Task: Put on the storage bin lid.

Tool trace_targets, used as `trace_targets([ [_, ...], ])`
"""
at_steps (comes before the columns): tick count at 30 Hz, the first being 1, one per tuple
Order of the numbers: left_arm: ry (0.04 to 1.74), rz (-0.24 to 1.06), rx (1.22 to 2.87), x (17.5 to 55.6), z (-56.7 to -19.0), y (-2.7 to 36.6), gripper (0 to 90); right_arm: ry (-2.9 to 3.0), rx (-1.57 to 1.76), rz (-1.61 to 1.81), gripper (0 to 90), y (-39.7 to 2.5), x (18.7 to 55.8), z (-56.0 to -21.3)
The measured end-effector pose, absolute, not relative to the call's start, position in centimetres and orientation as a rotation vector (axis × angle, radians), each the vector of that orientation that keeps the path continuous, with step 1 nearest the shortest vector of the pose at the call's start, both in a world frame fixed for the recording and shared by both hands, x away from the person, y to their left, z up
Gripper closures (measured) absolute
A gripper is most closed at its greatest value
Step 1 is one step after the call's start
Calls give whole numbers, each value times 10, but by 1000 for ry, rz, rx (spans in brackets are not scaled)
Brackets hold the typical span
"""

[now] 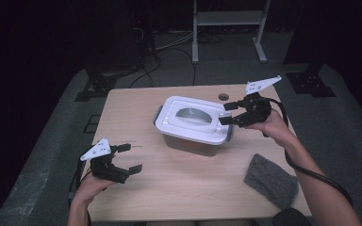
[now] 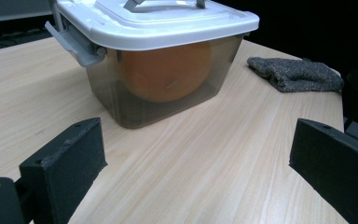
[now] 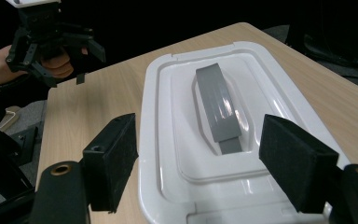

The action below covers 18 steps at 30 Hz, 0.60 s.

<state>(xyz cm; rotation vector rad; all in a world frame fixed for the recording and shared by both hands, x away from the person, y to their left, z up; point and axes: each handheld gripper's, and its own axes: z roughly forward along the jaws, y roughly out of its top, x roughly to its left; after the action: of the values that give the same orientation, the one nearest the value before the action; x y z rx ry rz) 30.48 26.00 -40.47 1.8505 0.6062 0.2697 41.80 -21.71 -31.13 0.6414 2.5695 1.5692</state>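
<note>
A smoky clear plastic box [image 1: 188,141] with a white lid [image 1: 193,123] and a flat grey handle [image 1: 192,113] stands mid-table. Through its wall I see a round orange thing [image 2: 168,70]. My right gripper [image 1: 227,113] is open at the lid's right end, its jaws spread just above the lid [image 3: 177,130] on either side of the handle [image 3: 216,109], gripping nothing. My left gripper [image 1: 131,157] is open and empty near the table's front left, pointing at the box [image 2: 135,107] from a short distance. In the right gripper view, the left gripper [image 3: 86,60] is farther off.
A grey knitted cloth [image 1: 269,181] lies at the front right of the table [image 1: 136,113]; it also shows as a cloth [image 2: 298,74] beyond the box. A grey latch [image 2: 74,44] hangs on the box's end. A small round hole [image 1: 223,97] sits behind the box.
</note>
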Motion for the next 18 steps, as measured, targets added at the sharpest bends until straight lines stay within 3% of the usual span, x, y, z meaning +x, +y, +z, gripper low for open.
trace_targets([
  [18,626,271,1859,302,-407,262,27,2559,710,1521,254,-259,395,-320],
])
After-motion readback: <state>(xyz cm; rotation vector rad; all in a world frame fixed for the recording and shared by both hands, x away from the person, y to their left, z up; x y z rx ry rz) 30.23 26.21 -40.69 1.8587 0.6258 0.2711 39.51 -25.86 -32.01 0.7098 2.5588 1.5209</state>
